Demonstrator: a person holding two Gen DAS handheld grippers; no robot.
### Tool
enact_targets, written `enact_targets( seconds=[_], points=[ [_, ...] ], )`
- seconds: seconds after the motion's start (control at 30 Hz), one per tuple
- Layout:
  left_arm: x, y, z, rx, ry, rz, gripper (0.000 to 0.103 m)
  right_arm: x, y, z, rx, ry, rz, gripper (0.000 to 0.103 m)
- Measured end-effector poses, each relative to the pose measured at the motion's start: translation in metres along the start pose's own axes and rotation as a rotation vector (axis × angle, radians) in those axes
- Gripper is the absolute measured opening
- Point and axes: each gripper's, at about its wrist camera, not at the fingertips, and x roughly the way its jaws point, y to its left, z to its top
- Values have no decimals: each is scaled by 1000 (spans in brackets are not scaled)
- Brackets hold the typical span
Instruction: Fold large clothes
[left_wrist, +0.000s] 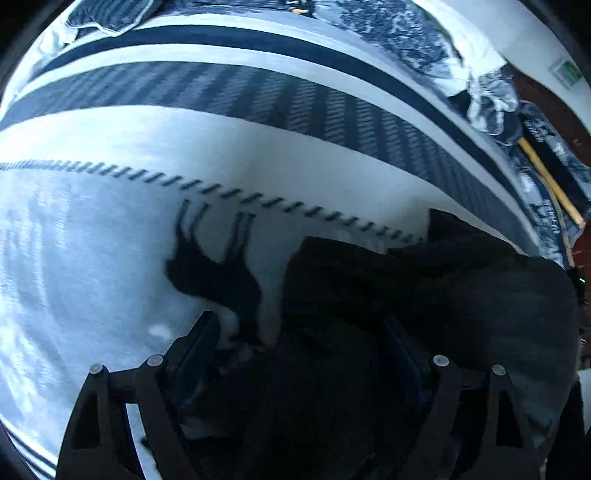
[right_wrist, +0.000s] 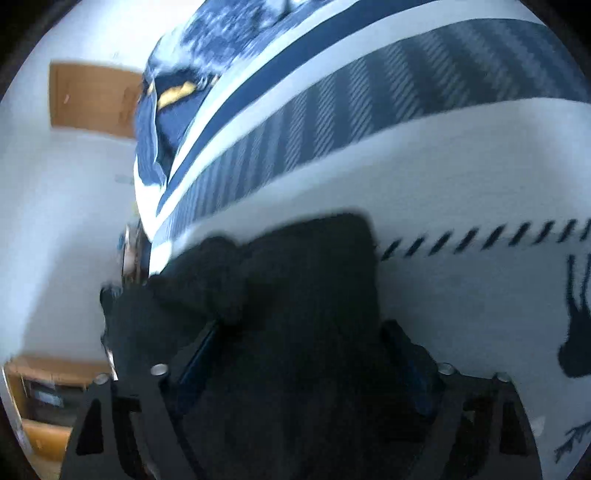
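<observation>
- Closest in, both grippers have the same dark garment (left_wrist: 406, 314) bunched up between their fingers. On the left gripper (left_wrist: 306, 350) the fingers stand fairly wide apart with black cloth filling the gap, so I honestly can't tell whether it's pinching or just sitting in the fabric.
- Same story for the right gripper (right_wrist: 299, 354): fingers apart, dark cloth heaped between and over them, grip unclear. Everything's a bit motion-blurred too.
- Just ahead of the jaws the garment lies in a lumpy heap on the white bedspread (right_wrist: 443, 177). From the left view it spreads off to the right of the jaws, from the right view it piles up straight in front and a bit left.
- A bit further out there's a black deer print (left_wrist: 214, 273) on the bedspread, left of the left jaws, and a dashed stitch line beyond it.
- Farthest off: the navy and grey stripes, then rumpled blue patterned bedding (left_wrist: 402, 33) at the far edge.
- My read: this is early in the fold, holding an edge and getting ready to lay the thing out. Next move probably calls for both grips to be firm, then drawing apart evenly so the cloth goes flat rather than twisted.
</observation>
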Motion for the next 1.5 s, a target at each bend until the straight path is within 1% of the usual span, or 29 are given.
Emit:
enact_targets(
  seconds=[0.07,0.1,0.13,0.17,0.2,0.23,0.27,0.3,0.33,0.37,0.47,0.57,0.63,0.77,0.87,0.93,1.0,1.07,1.1,1.17,1.2,1.23,1.27,1.3,1.33,1.37,1.4,1.43,1.5],
  points=[
    [1,-7,-1,24,12,-14,85,2,-4,5,12,-4,15,77],
    [3,-13,-3,32,21,-14,84,4,-5,7,23,-12,15,69],
    [4,-18,-3,46,31,4,70,7,-5,5,27,-10,14,53],
    [4,-26,-5,66,36,2,57,12,-3,5,25,3,11,46],
    [3,-29,-3,81,48,-31,32,17,1,3,12,15,10,32],
    [2,-33,-4,77,57,-49,15,16,3,1,3,22,12,21],
    [-1,-40,-7,89,53,-33,12,15,7,-3,-9,18,-1,17],
    [-6,-46,-8,110,29,11,9,13,11,-7,-22,5,-19,12],
    [-11,-50,-10,109,-4,50,7,8,15,-10,-32,-17,-35,10],
    [-21,-51,-11,75,-34,58,6,1,16,-11,-28,-43,-44,9],
    [-40,-44,-8,-11,-102,58,5,-16,23,-13,-30,-107,-53,8],
    [-52,-43,-3,-34,-145,65,4,-25,37,-10,-64,-136,-87,7],
    [-65,-40,5,-32,-186,46,4,-33,48,-7,-76,-162,-86,7],
    [-74,-44,20,-3,-219,51,4,-61,70,3,-124,-229,-71,7],
    [-43,-35,31,-16,-158,86,4,-58,77,21,-148,-227,-117,7],
    [-39,-28,39,-57,-169,56,4,-50,78,31,-150,-210,-147,7],
    [-42,-24,45,-103,-188,16,4,-51,81,43,-155,-221,-153,7],
    [-34,-24,47,-116,-162,30,9,-53,84,50,-153,-226,-157,7],
    [-28,-23,45,-111,-146,55,15,-49,81,50,-156,-213,-186,9],
    [-22,-17,38,-102,-123,100,32,-36,71,46,-156,-190,-273,21],
    [-26,-12,33,-106,-130,132,50,-28,62,43,-136,-172,-324,37],
    [-36,-6,26,-119,-155,164,65,-27,52,38,-106,-165,-342,52],
    [-48,-1,18,-133,-191,185,67,-34,46,31,-81,-190,-328,55],
    [-67,5,7,-141,-248,200,69,-50,42,21,-54,-234,-308,57],
    [-85,10,-7,-147,-292,220,74,-70,41,9,-34,-287,-289,67],
    [-98,14,-18,-159,-310,249,78,-86,41,-4,-23,-330,-284,75],
    [-113,19,-34,-186,-320,299,82,-107,44,-23,-13,-381,-290,84],
    [-125,24,-52,-210,-324,323,83,-123,47,-44,-13,-410,-286,84],
    [-135,29,-87,-232,-288,300,84,-135,53,-78,8,-414,-259,84]
  ],
)
